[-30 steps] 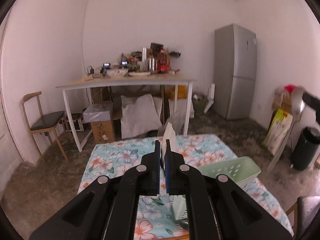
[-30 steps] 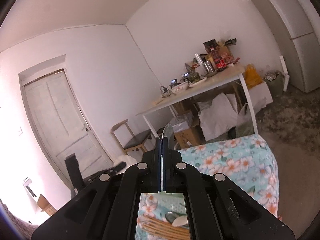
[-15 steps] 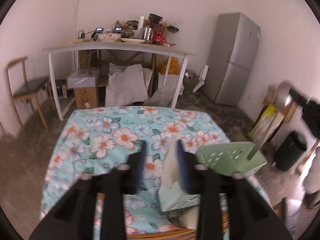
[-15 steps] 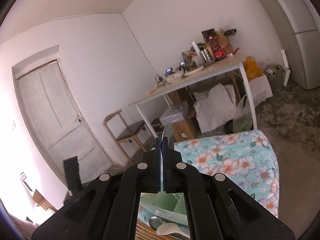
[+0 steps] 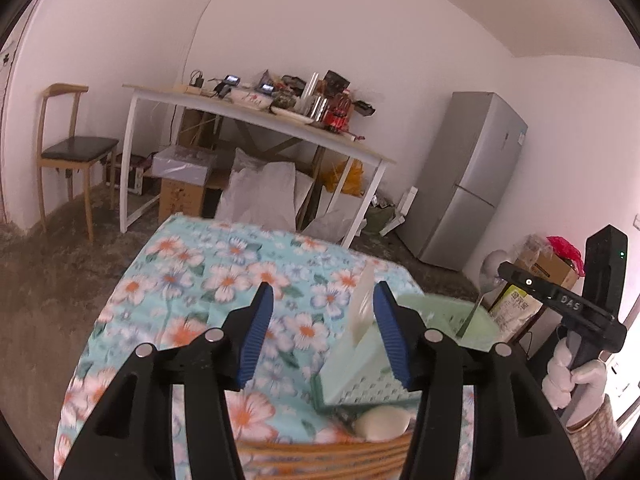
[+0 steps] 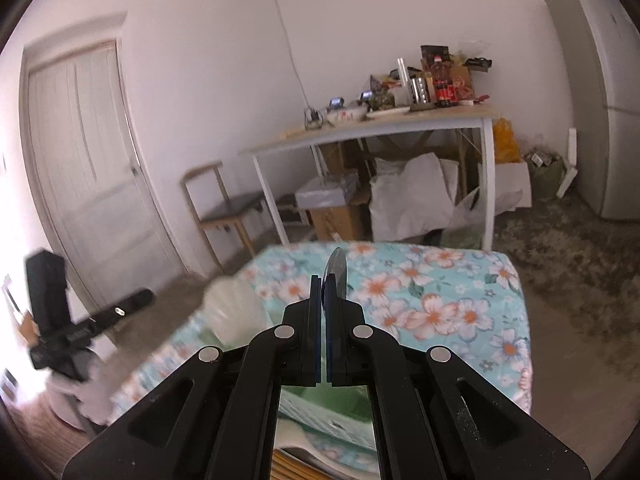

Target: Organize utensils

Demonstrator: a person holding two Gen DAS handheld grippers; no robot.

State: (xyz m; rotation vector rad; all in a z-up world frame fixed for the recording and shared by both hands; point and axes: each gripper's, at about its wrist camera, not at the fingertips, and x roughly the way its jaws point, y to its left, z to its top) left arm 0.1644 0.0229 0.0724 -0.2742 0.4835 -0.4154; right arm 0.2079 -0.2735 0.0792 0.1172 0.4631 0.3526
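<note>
My left gripper (image 5: 322,304) is open and empty above the floral-cloth table (image 5: 224,280). A pale green perforated utensil basket (image 5: 368,376) sits just right of it, with a white spoon (image 5: 382,428) and several wooden chopsticks (image 5: 320,454) lying below. My right gripper (image 6: 324,284) is shut on a metal spoon (image 6: 338,270), whose bowl sticks up past the fingertips. In the left wrist view the right gripper (image 5: 556,300) holds the spoon (image 5: 490,276) over the basket's right side. The basket (image 6: 320,408) shows blurred under the right gripper.
A white desk (image 5: 256,120) piled with clutter stands behind, with boxes and bags beneath. A wooden chair (image 5: 68,148) is at the left, a grey fridge (image 5: 468,184) at the right. A white door (image 6: 88,168) is at the left in the right wrist view.
My left gripper opened and tilted down toward the table. My right gripper, still holding the spoon, swung lower toward the basket.
</note>
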